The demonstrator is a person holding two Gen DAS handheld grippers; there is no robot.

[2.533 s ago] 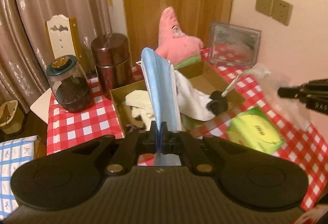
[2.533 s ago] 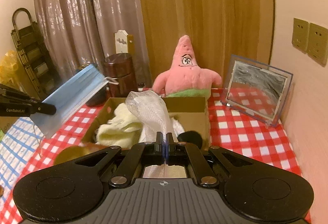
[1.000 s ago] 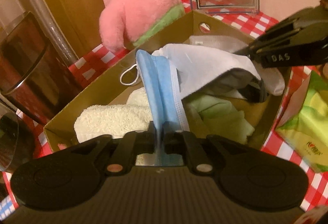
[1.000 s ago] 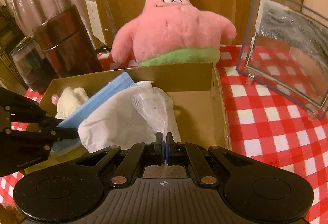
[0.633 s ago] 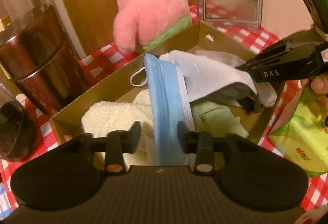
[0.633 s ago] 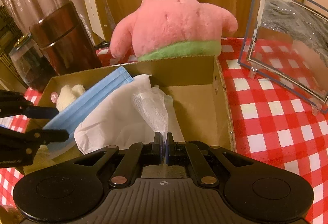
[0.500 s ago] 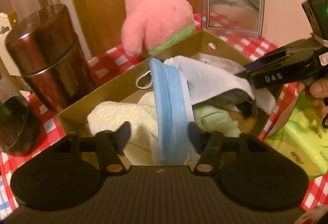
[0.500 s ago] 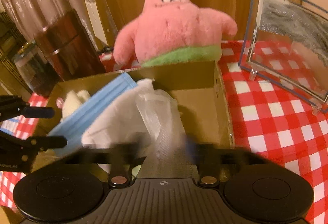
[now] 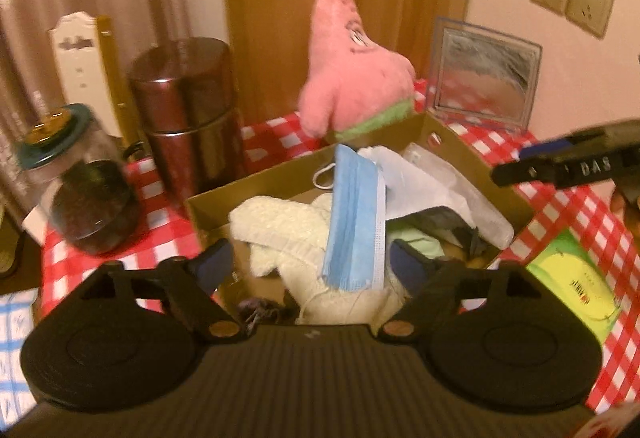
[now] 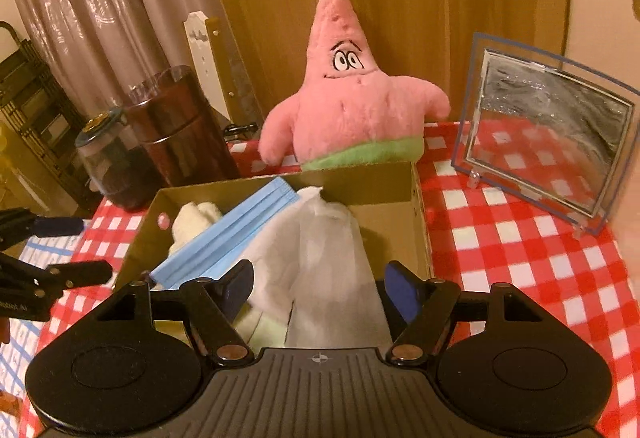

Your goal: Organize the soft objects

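A brown cardboard box [image 9: 472,161] [image 10: 416,197] sits on the red checked cloth and holds several soft things. A blue face mask [image 9: 354,222] [image 10: 228,238] lies across a cream towel [image 9: 276,226] [image 10: 192,217], with a white mesh bag [image 10: 328,250] [image 9: 448,189] beside it. My left gripper [image 9: 310,262] hangs above the box's near edge, its jaws still opening, the mask lying free between them. My right gripper [image 10: 320,286] stands open over the white bag without pressing it. A pink star plush [image 10: 348,105] [image 9: 352,65] stands behind the box.
A dark brown canister [image 9: 188,117] [image 10: 180,129] and a glass jar [image 9: 80,193] [image 10: 108,165] stand left of the box. A clear picture frame [image 10: 548,133] [image 9: 484,77] is at the back right. A green tissue pack [image 9: 576,278] lies right of the box.
Both grippers let go: the left freed the blue mask, the right freed the white mesh bag, and both things now rest in the box. Both grippers pulled up and back.
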